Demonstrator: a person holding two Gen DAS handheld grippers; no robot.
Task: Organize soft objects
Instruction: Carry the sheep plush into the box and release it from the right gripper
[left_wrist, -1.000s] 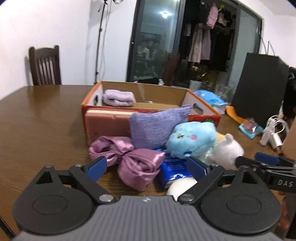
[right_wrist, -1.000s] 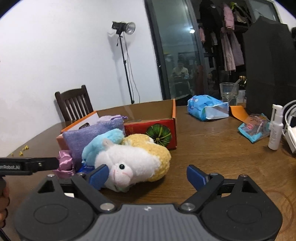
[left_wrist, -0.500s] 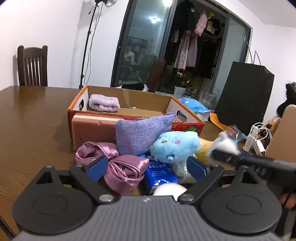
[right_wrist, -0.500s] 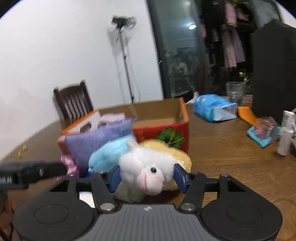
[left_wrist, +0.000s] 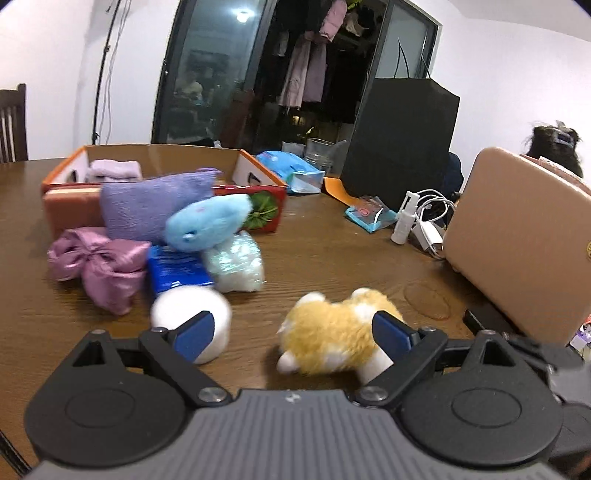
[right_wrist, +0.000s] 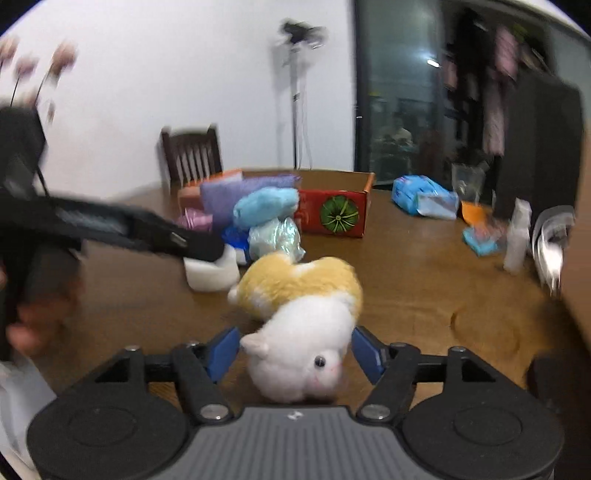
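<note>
No readable text anywhere; both views are motion-blurred. The only marking is a green round pumpkin-like graphic on the red side of the shallow open cardboard box (right_wrist: 338, 214). The blue plastic packet (left_wrist: 177, 269) carries print, but it is too smeared to read.

Right gripper (right_wrist: 295, 350): jaws have just been opening, now partly spread. The fluffy white plush animal with a black eye and pink snout (right_wrist: 301, 354) sits between the blue pads. The left pad looks to be touching its fur; there is a small gap at the right pad. No firm squeeze visible. A fluffy yellow-and-white plush toy (right_wrist: 299, 286) lies just behind the white one, touching it, on the brown wooden table (right_wrist: 406, 280).

Left gripper (left_wrist: 291, 334): jaws wide apart, having eased in slightly, nothing gripped. The yellow plush lies between the pads, close to the right pad, clear of the left. A white round soft ball (left_wrist: 192, 321) sits behind the left pad; contact can't be judged.

Rest of the pile, left of centre on the table in front of the box: light blue plush fish-like toy (left_wrist: 207, 225) on top, lavender knitted pouch (left_wrist: 151, 206) leaning on a terracotta-coloured foam block (left_wrist: 70, 210), pink satin bow (left_wrist: 99, 266), crinkly clear wrapped bundle (left_wrist: 236, 264). Folded lilac cloth (left_wrist: 114, 170) is inside the box.
</note>
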